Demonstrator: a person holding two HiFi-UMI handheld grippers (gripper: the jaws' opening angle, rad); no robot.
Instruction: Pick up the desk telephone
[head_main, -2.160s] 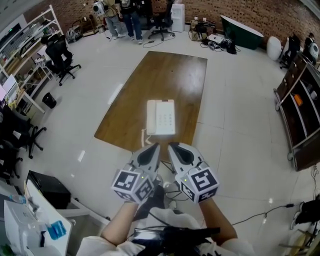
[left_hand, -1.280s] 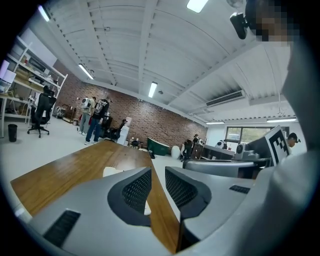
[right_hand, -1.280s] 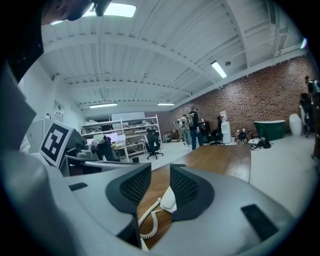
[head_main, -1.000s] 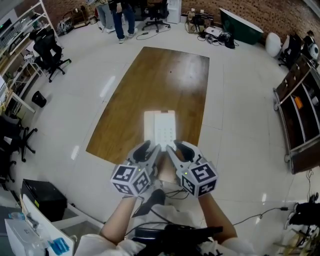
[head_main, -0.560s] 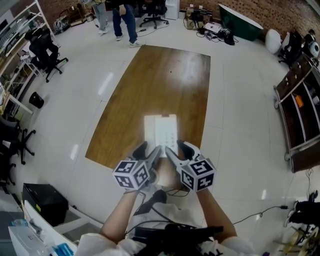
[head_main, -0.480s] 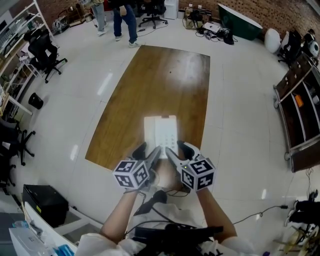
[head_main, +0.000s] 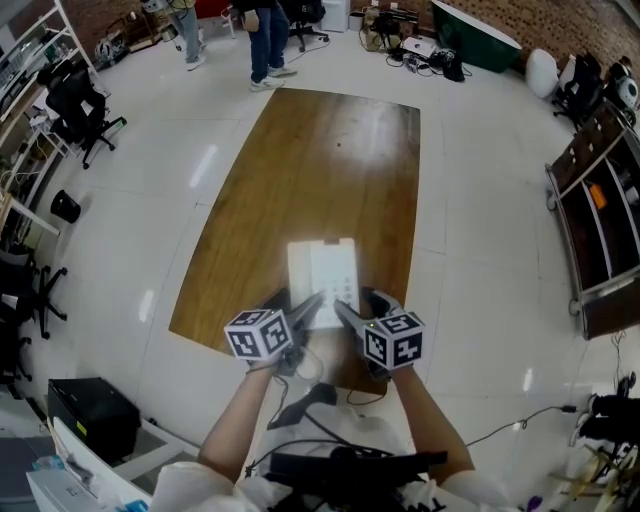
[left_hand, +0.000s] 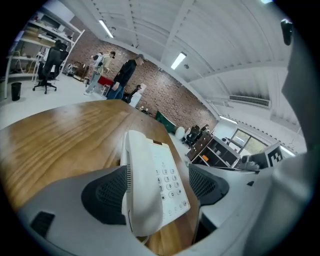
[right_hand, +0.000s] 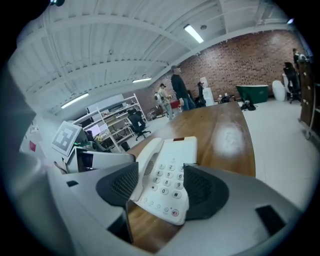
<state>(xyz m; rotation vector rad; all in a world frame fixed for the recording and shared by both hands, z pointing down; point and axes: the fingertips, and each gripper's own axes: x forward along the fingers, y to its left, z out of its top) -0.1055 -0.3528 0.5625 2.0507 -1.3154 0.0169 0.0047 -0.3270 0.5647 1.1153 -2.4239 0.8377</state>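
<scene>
left gripper (head_main: 298, 302) and right gripper (head_main: 358, 303) side by side, jaws just opened (telephone (head_main: 322, 268) between)

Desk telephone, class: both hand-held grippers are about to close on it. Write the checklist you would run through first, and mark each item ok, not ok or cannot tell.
1. The desk telephone lies flat on the wooden table: ok.
2. The handset sits in its cradle: ok.
3. The left hand-held gripper is open, its jaws have just been opening, and the phone's handset side is between them: ok.
4. The right hand-held gripper is open, its jaws have just been opening, and the keypad side is between them: ok.
5. Jaws closed on the phone: not ok, no grip yet.
6. Cord free to follow a lift: cannot tell, the near end is hidden.
</scene>
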